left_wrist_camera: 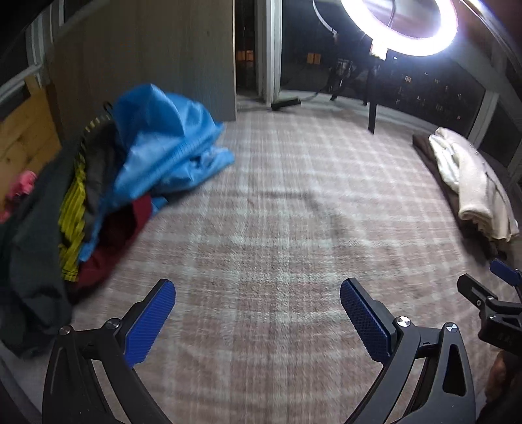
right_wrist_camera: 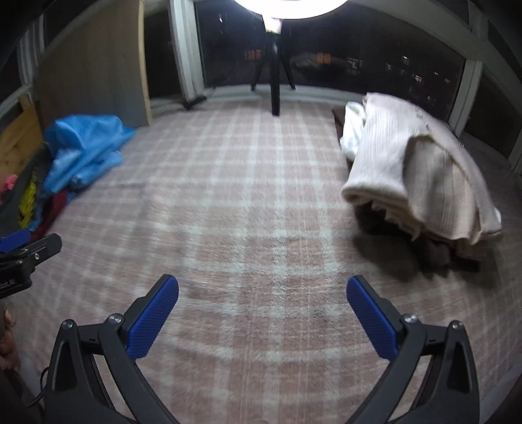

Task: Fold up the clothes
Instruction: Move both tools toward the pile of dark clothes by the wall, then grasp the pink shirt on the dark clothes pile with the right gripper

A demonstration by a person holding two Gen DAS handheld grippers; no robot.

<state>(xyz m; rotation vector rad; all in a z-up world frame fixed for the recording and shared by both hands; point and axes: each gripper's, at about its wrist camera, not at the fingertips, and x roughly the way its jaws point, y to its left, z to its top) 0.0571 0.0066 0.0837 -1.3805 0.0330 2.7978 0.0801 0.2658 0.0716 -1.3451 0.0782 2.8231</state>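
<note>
A heap of unfolded clothes lies at the left of the pink plaid blanket [left_wrist_camera: 277,228]: a blue garment [left_wrist_camera: 163,137] on top, with dark green [left_wrist_camera: 29,261], yellow-striped [left_wrist_camera: 73,212] and maroon [left_wrist_camera: 114,234] pieces under it. The blue garment [right_wrist_camera: 81,146] also shows far left in the right wrist view. At the right lies a stack of folded clothes, cream knit [right_wrist_camera: 424,169] over a dark piece [right_wrist_camera: 434,251]; the same cream stack [left_wrist_camera: 469,186] shows in the left wrist view. My left gripper [left_wrist_camera: 257,290] is open above bare blanket. My right gripper [right_wrist_camera: 262,287] is open too, holding nothing.
A ring light [left_wrist_camera: 391,22] on a dark tripod [right_wrist_camera: 275,81] stands at the far edge of the blanket [right_wrist_camera: 244,195]. A wooden panel [left_wrist_camera: 146,49] rises behind the heap, and dark windows [right_wrist_camera: 375,62] line the back. The right gripper's tip [left_wrist_camera: 502,293] shows at the left view's edge.
</note>
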